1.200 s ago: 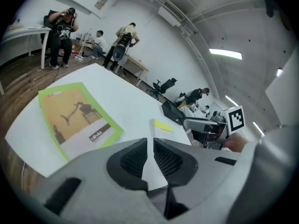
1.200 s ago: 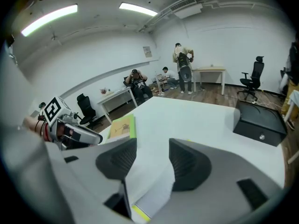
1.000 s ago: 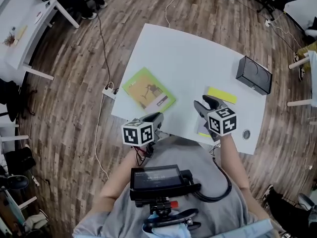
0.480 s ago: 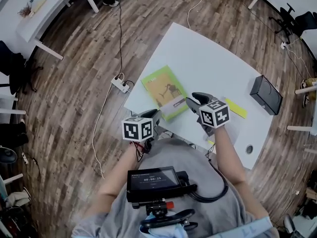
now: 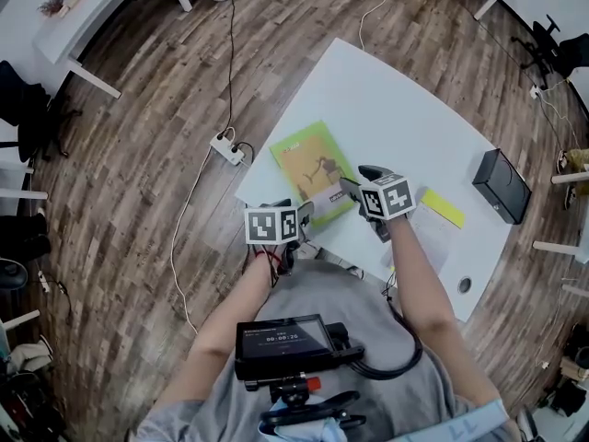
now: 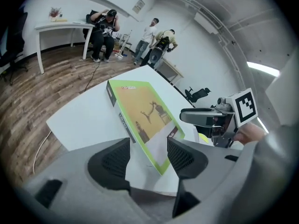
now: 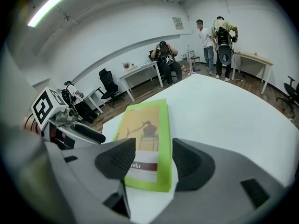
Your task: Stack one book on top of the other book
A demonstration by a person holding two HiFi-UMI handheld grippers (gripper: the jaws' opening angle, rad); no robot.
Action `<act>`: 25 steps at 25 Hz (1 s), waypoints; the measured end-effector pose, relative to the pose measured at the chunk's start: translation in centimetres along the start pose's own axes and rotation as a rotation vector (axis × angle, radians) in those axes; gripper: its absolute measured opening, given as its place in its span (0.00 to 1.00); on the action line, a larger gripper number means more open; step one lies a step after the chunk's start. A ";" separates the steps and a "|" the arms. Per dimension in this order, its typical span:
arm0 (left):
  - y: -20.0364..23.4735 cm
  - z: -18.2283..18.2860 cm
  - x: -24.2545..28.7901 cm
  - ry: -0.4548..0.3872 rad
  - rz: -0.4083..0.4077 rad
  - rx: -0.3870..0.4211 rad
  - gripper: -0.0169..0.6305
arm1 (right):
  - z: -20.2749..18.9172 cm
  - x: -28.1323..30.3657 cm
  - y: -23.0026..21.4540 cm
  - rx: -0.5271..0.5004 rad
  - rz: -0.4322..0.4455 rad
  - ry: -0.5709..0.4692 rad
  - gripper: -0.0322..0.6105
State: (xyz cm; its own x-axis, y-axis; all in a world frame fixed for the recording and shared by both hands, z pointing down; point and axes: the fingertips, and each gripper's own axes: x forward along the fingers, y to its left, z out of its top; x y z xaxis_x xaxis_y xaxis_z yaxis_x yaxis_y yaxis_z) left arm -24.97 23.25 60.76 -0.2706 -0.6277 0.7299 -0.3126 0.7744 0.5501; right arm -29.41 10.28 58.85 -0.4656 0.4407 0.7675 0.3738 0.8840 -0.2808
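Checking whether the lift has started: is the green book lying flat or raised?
Flat: the green book lies cover up on the white table, no edge lifted.

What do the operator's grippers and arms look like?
The left gripper and right gripper match: grey bodies, dark ribbed pads, each carrying a white cube with black square markers. Thin red and black wires hang under the left cube. Grey short-sleeved shirt, forearms bare; a thick black cable loops beside the right arm.

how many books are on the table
2. A green book lies near the table's left edge; a yellow book lies farther right, beside the person's right arm, maybe partly hidden by it.
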 end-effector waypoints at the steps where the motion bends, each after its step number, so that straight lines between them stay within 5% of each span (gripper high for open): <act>1: 0.1 -0.1 0.3 0.003 0.002 -0.020 0.39 | -0.3 0.3 -0.2 0.002 -0.004 0.016 0.40; 16: 2.0 0.0 2.9 0.044 0.116 -0.088 0.39 | -2.4 3.3 -1.0 0.005 0.011 0.118 0.40; 25: 1.9 0.1 3.4 0.081 0.105 -0.076 0.39 | -2.7 3.6 -0.7 0.061 0.041 0.124 0.39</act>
State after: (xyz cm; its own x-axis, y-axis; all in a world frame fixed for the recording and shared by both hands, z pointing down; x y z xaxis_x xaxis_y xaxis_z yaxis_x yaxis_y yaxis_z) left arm -26.56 22.52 64.26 -0.2228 -0.5366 0.8139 -0.2155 0.8413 0.4957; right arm -29.22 10.81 63.40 -0.3468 0.4568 0.8192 0.3392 0.8754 -0.3446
